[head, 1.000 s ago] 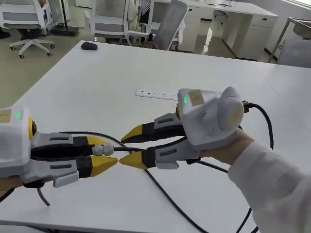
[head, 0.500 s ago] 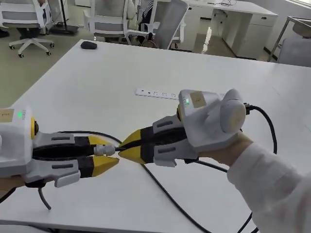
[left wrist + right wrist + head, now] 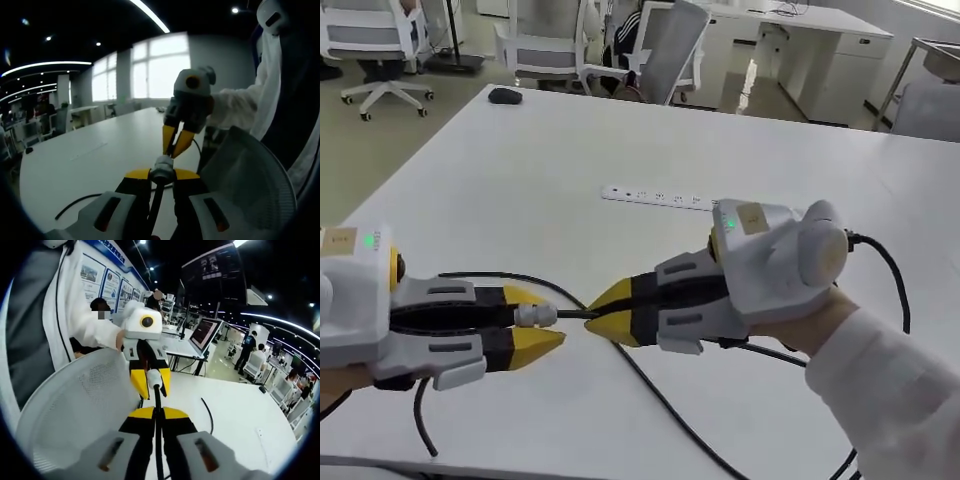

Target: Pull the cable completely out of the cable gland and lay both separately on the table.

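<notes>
I'm holding the left gripper [image 3: 556,319], jaws clamped on the pale cable gland [image 3: 534,317]; at 3 o'clock, the right gripper [image 3: 594,313], jaws pinching the black cable [image 3: 157,400], its end cut off.

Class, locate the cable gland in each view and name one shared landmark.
Head view: gland lower left, in the left hand-held gripper.
Left gripper view: gland bottom centre, between its own jaws.
Right gripper view: gland centre, facing the camera.
Shared landmark: the black cable leaving the gland.

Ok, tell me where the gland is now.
In the head view, lower left, the gland sits between the tips of the left tool. The right tool is clamped on the cable just to its right.
</notes>
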A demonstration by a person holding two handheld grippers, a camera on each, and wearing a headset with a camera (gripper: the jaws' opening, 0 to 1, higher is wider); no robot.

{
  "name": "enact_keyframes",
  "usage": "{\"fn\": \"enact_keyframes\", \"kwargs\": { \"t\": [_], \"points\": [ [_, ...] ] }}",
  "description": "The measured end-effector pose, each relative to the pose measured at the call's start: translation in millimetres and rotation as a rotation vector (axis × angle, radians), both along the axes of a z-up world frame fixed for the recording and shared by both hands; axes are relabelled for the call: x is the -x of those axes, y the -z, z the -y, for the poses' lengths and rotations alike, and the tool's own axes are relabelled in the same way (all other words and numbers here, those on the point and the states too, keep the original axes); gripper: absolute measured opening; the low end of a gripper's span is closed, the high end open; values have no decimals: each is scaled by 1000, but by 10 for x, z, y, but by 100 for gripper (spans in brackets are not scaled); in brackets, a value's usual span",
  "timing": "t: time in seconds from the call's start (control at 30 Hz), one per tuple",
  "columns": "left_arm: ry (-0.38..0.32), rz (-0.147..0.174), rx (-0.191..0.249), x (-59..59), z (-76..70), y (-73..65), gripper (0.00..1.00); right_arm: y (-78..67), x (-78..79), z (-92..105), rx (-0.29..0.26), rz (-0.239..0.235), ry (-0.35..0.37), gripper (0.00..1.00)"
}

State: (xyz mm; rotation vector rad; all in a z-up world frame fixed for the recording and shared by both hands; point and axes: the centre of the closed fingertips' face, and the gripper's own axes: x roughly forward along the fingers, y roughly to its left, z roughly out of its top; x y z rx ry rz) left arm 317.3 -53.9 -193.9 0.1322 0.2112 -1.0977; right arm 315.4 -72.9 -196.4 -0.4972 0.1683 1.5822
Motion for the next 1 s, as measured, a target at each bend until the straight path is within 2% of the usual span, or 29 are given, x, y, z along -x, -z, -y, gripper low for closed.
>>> {"fn": "enact_keyframes", "kwargs": {
  "t": [0.23, 0.47, 0.63, 0.83, 0.87, 0.93, 1.0],
  "points": [
    [-12, -2, -4, -18, -17, 4, 17, 166, -103, 288, 34, -23, 59, 3],
    [-23, -2, 4, -36, -33, -11, 17, 343, -181, 488, 68, -45, 118, 3],
    [-34, 3, 19, -53, -52, -43, 17, 442, -208, 554, 94, -60, 145, 3],
    [-28, 6, 14, -45, -36, -36, 17, 474, -235, 545, 110, -77, 167, 4],
    [-25, 7, 11, -41, -30, -32, 17, 486, -244, 546, 116, -84, 171, 5],
    [-15, 10, 2, -27, -9, -18, 17, 540, -208, 554, 152, -126, 173, 5],
    [-7, 17, -3, -14, 7, -17, 17, 557, -210, 544, 175, -83, 160, 6]
  ]
}}
